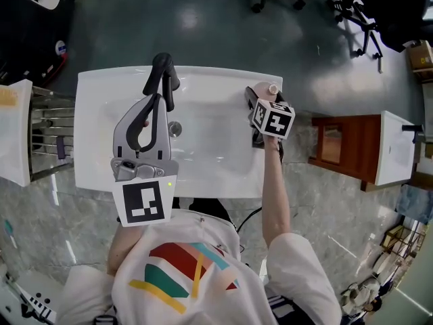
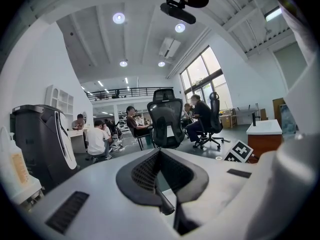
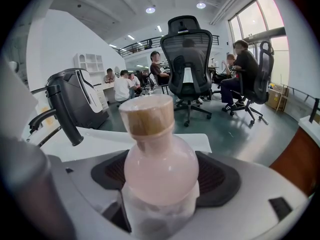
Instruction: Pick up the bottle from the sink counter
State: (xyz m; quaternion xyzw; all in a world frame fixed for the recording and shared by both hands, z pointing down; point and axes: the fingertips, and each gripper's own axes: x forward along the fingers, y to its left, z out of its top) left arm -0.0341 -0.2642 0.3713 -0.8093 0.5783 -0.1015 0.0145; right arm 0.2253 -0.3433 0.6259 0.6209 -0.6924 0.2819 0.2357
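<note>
Bottle (image 3: 159, 164): pink, tan cap, at upper right corner of the sink bench (image 1: 95, 93), clamped at its belly by right gripper (image 1: 260, 107). Left gripper (image 1: 164, 73): closed, empty. Risk: the smooth, rounded body could slip or tilt during lifting.

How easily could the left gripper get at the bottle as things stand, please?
Probably not easily: the right gripper is shut on the bottle, its pads covering both sides, and the left gripper, jaws together, is held over the sink's opposite side.
</note>
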